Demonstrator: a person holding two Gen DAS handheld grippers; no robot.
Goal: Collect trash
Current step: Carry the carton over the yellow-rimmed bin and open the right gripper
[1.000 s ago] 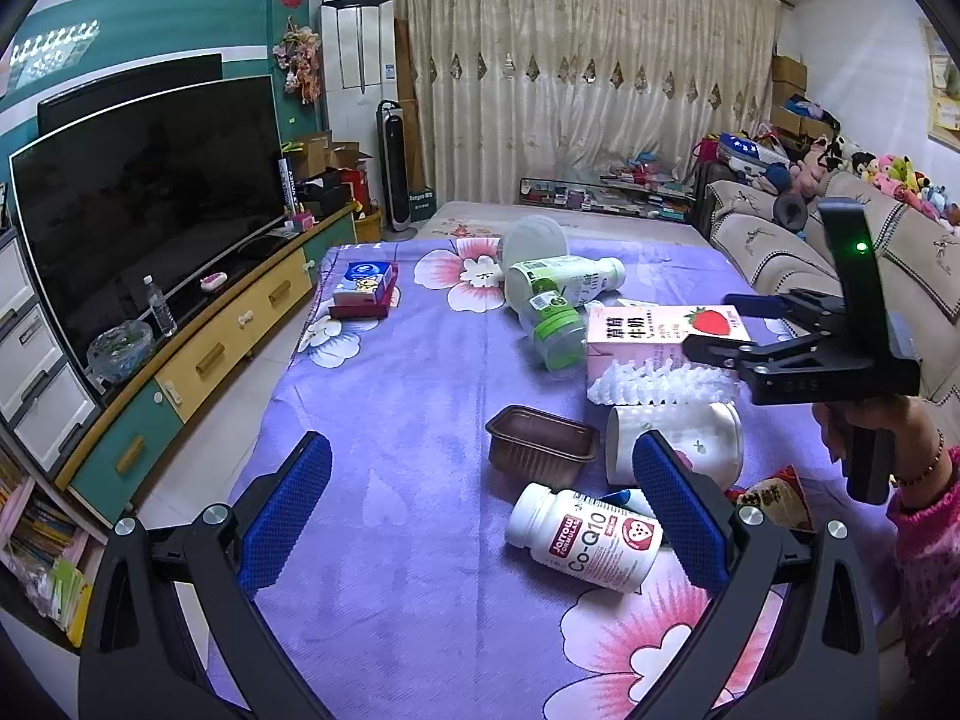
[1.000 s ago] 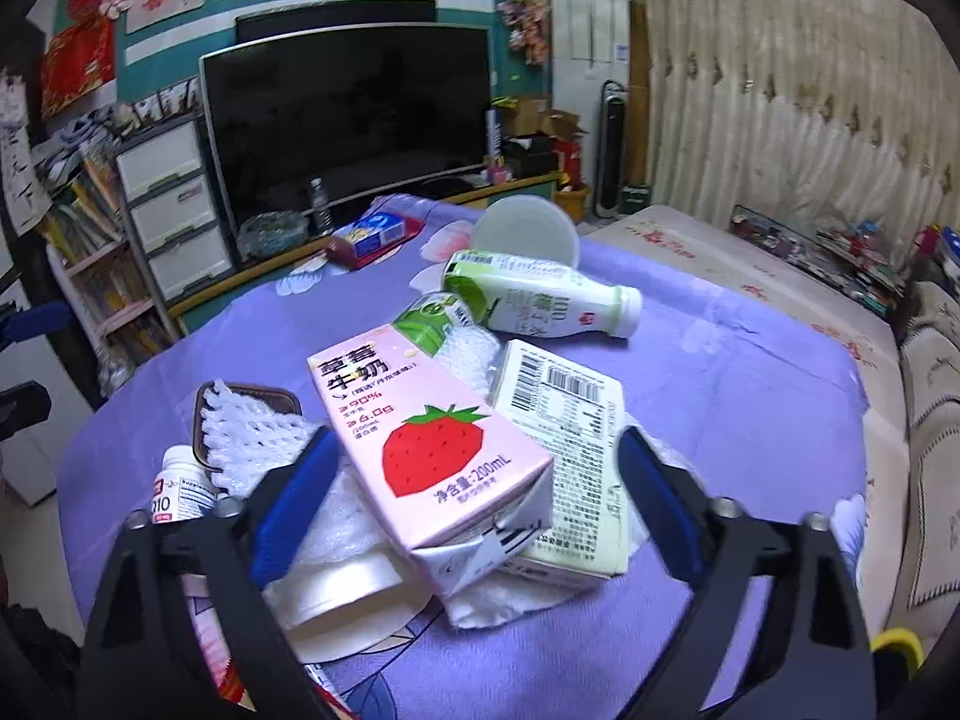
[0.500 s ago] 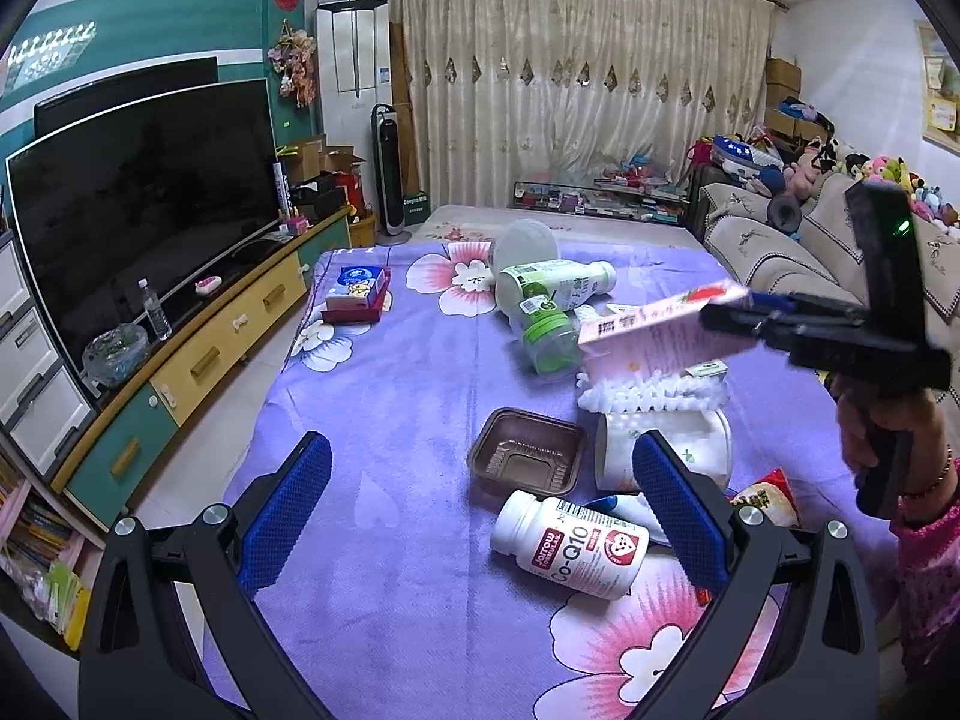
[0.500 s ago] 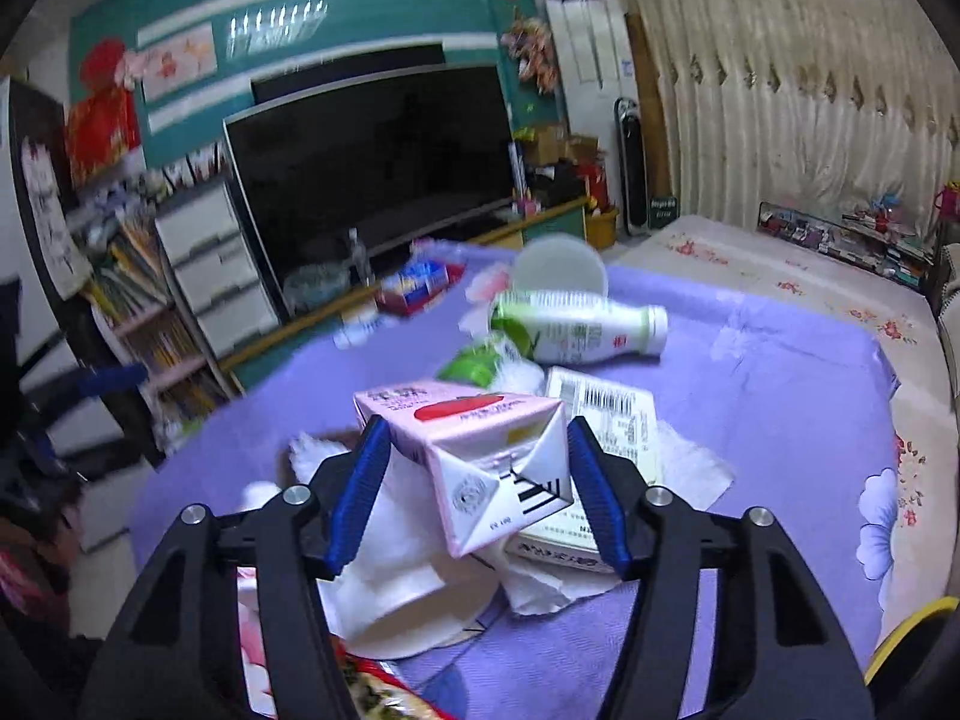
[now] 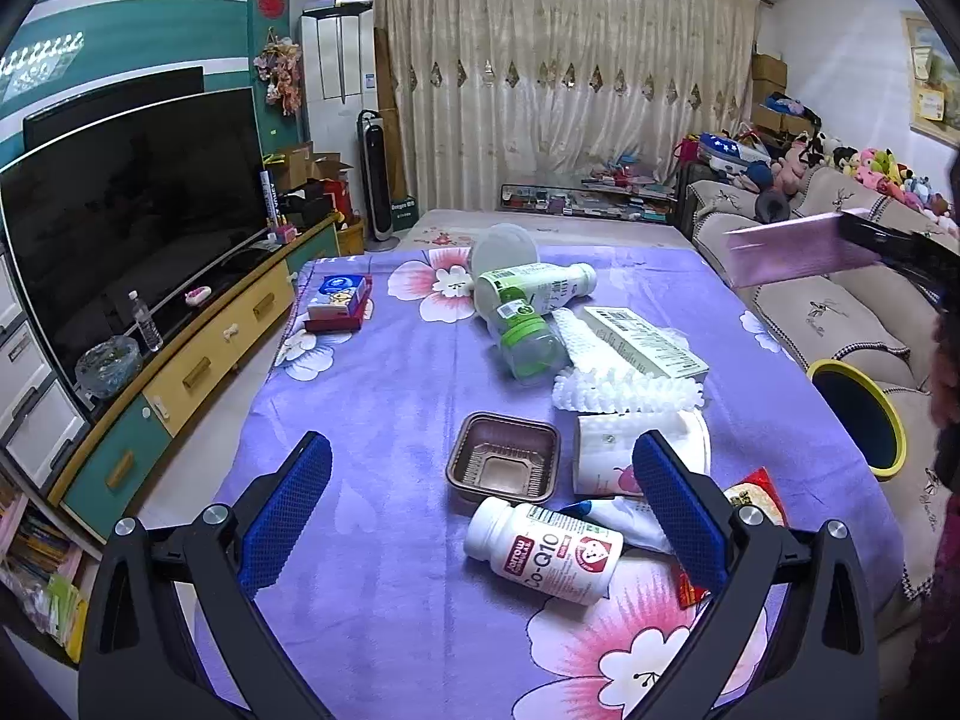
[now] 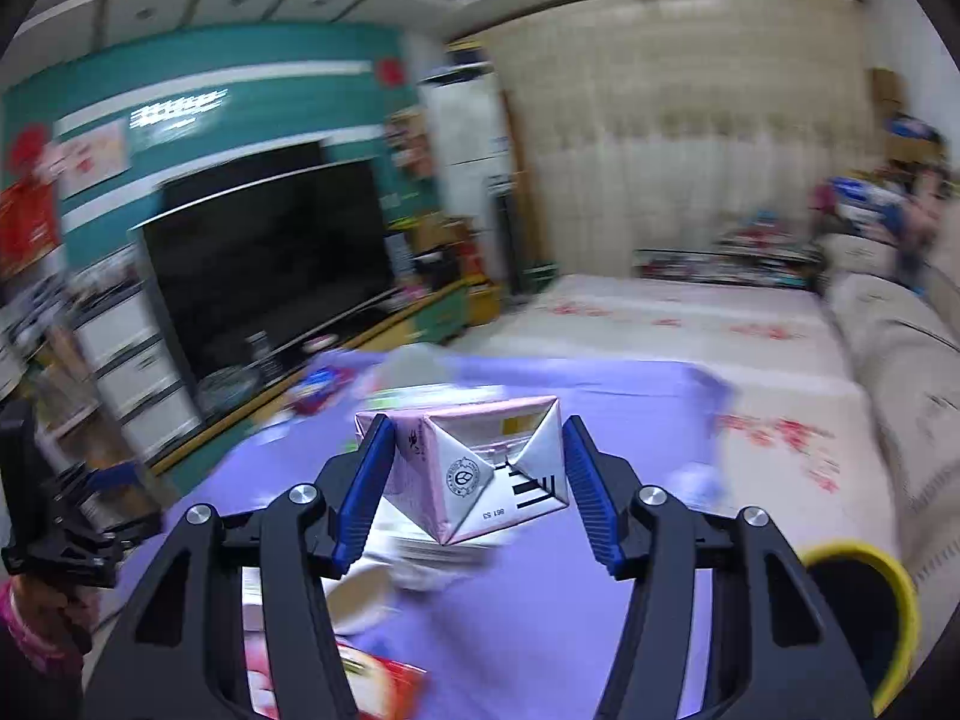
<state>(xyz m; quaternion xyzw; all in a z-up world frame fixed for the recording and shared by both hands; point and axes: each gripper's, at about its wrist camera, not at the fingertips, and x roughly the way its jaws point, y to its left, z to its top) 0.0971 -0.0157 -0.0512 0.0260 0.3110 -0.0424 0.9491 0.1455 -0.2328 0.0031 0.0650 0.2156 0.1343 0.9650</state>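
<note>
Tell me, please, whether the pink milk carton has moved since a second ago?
Yes. The pink milk carton, clamped in the right gripper, has left the purple table beside the green bottle and now hangs up and right, over the sofa.

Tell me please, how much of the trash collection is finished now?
Barely begun. The right gripper holds the pink milk carton lifted near the yellow-rimmed bin. The left gripper is open. The supplement bottle, brown tray and green-capped bottles remain.

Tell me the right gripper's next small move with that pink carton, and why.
Probably swing right and down toward the yellow-rimmed bin. The right gripper is shut on the pink carton, lifted clear of the purple table, and the bin stands open just past the table's right edge.
</note>
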